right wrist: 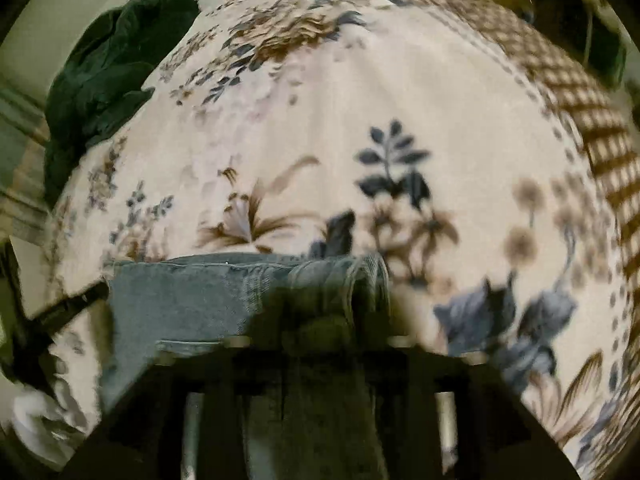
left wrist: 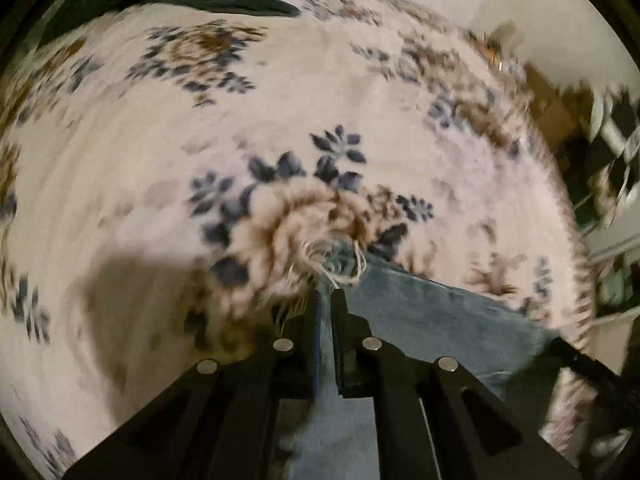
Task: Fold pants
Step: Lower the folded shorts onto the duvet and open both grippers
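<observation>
No containers in either view. Left gripper [left wrist: 326, 294] pinches the frayed hem of the jeans [left wrist: 432, 312], lower centre of the left wrist view; denim sits between the two fingers, loose white threads [left wrist: 340, 262] stick out past the tips. Jeans stretch from there to the lower right, over the floral blanket [left wrist: 280, 112]. Right gripper [right wrist: 328, 320], bottom centre of the right wrist view, looks clamped on a bunched fold of the same jeans [right wrist: 192, 300], but the fingers are dark and motion-blurred, so the grip is probably closed, not certain. Denim spreads left of it. Dark green cloth [right wrist: 108, 76] at upper left, partly cut off by the lens edge. Both frames blurred.
</observation>
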`<state>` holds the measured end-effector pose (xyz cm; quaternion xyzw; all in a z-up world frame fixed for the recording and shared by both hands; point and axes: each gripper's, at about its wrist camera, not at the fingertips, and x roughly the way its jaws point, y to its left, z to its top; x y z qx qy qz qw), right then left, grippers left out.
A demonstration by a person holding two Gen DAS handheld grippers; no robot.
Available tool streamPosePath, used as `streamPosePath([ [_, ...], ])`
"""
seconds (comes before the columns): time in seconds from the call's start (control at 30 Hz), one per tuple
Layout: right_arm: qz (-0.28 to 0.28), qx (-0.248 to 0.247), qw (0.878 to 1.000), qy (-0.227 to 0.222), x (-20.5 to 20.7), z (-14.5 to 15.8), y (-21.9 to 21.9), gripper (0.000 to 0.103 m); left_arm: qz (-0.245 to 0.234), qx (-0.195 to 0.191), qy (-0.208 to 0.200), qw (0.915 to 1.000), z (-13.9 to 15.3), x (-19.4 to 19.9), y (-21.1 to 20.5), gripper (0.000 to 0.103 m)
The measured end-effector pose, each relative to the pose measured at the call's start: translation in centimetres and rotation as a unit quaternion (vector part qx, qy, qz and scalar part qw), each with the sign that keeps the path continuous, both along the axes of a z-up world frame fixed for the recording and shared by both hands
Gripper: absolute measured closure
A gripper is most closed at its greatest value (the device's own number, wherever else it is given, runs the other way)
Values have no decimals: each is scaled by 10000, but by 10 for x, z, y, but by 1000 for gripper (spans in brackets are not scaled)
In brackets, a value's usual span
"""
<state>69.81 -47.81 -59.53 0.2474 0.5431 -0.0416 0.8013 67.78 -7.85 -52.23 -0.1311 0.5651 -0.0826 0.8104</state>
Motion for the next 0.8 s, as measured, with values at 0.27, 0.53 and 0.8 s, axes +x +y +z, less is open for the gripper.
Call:
streamPosePath([
  [0.27,-1245,1542,9801,95,-117,-7,-30,16,1710,-1511,288,9732,12,-129,67,31],
  [0.53,-1521,2807,9477,65,-122,-85,2,16,2397,-2570,1267,9276,-68,-152,21,31],
  [0.8,-1774,2468,9527,42,-105,-92,2,60,2741,-2532,1129,9209,-83,-120,4,78],
])
